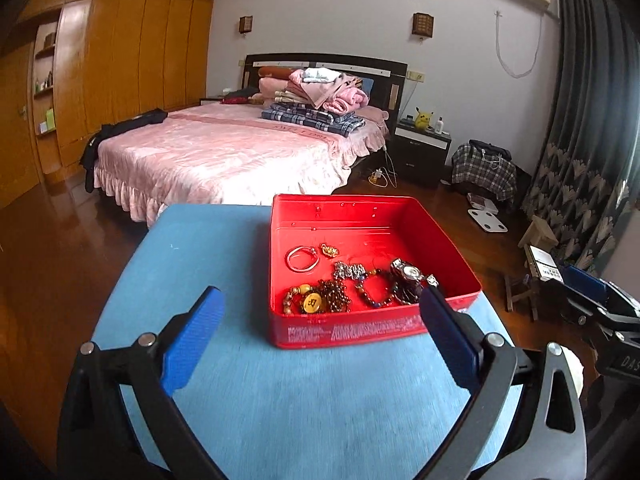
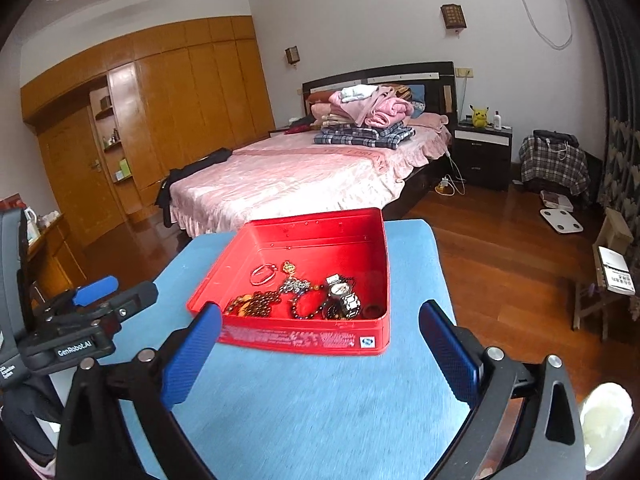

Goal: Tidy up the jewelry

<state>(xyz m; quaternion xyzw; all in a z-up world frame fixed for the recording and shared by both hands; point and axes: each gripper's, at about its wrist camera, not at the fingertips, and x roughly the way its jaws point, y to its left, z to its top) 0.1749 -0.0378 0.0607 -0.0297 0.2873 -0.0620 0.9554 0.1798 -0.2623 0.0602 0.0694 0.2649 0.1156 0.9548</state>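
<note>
Both grippers, left [image 1: 320, 312] and right [image 2: 320, 326], hover with jaws wide and empty. The jewelry [image 1: 352, 284] lies tangled in the red box [image 1: 372, 330] on the bench [image 1: 280, 400]; lifting one piece could drag others along.

Bed [image 1: 224, 152] at 12 o'clock, folded clothes [image 1: 316, 100] stacked near headboard. Wardrobe [image 1: 120, 64] at 10. Nightstand [image 1: 422, 150] with yellow plush [image 1: 422, 117] at 1. Scale [image 1: 488, 220] on floor, curtain [image 1: 580, 128] at 2.
</note>
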